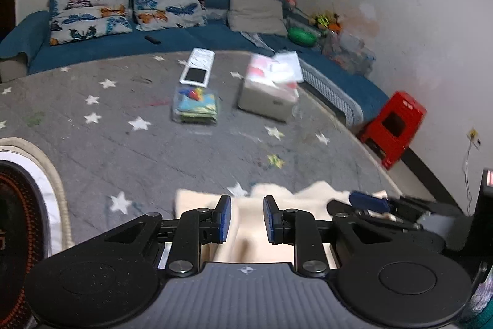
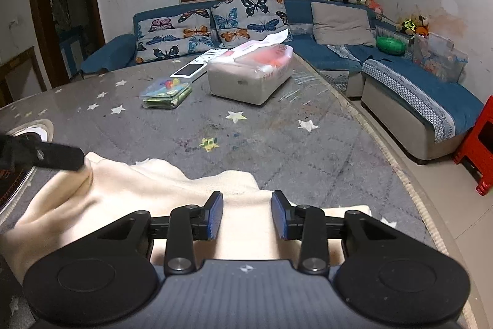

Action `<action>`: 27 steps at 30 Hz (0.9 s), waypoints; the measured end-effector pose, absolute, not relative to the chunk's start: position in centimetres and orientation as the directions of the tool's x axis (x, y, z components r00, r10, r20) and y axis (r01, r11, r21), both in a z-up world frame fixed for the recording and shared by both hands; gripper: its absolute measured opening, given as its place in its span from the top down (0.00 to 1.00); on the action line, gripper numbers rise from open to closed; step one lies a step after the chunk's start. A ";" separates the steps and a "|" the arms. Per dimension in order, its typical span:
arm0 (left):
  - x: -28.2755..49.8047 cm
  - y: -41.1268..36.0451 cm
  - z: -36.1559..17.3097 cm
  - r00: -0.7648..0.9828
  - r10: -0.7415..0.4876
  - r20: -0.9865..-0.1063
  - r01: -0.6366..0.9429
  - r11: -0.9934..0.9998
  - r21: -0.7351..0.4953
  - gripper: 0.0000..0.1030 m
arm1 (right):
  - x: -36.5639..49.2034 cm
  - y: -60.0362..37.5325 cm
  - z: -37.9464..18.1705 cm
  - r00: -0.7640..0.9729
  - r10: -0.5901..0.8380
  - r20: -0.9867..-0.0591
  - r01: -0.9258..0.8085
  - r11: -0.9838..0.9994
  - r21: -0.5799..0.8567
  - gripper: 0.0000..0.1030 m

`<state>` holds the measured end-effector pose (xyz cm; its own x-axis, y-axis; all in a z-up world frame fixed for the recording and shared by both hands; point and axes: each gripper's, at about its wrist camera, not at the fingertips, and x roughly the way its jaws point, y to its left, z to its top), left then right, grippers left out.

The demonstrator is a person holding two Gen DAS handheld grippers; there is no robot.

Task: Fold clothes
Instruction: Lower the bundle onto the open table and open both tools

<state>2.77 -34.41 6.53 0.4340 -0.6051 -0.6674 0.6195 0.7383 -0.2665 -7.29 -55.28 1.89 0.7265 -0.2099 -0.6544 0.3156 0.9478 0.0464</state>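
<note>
Cream garment [image 2: 148, 193] rumpled at the lower frame on the grey surface [image 2: 277, 137]. Left claw [image 1: 245, 218] and right claw [image 2: 246, 215] both spread above it. Judged: pinch matching edges, keeping the cloth taut and square.

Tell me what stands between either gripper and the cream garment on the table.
Nothing visible does. The left gripper and right gripper are both open right above the cream garment. The storage box and clear case sit farther back on the table.
</note>
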 end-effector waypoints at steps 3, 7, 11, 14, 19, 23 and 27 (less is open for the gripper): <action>2.9 -34.4 7.0 0.422 -0.624 -0.657 0.634 0.721 -0.278 0.77 | -7.3 -55.5 2.0 0.728 -0.206 -0.654 0.310 0.950 0.046 0.65; 2.2 -36.0 6.6 0.368 -0.648 -0.667 0.676 0.679 -0.286 0.77 | -7.8 -55.3 2.7 0.741 -0.197 -0.641 0.304 0.951 0.059 0.64; 2.3 -38.1 5.0 0.321 -0.643 -0.695 0.691 0.661 -0.293 0.77 | -8.3 -54.8 3.1 0.749 -0.177 -0.638 0.280 0.958 0.064 0.64; 3.1 -39.0 3.5 0.301 -0.627 -0.719 0.679 0.670 -0.300 0.77 | -8.5 -54.6 2.9 0.744 -0.168 -0.647 0.266 0.962 0.056 0.61; 3.4 -39.2 2.7 0.307 -0.621 -0.721 0.674 0.676 -0.296 0.78 | -9.4 -54.1 2.9 0.741 -0.157 -0.653 0.251 0.967 0.052 0.61; 2.4 -38.7 3.4 0.314 -0.630 -0.710 0.690 0.666 -0.285 0.77 | -11.0 -53.0 3.6 0.752 -0.139 -0.644 0.221 0.974 0.047 0.60; 1.2 -38.1 4.2 0.323 -0.640 -0.697 0.710 0.651 -0.269 0.77 | -12.9 -51.6 4.2 0.760 -0.123 -0.638 0.190 0.981 0.038 0.60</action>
<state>1.16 -38.09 4.22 0.3234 -0.6401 -0.6970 0.7097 0.6512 -0.2687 -12.95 -51.60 4.24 0.7600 -0.1227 -0.6382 0.1900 0.9811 0.0376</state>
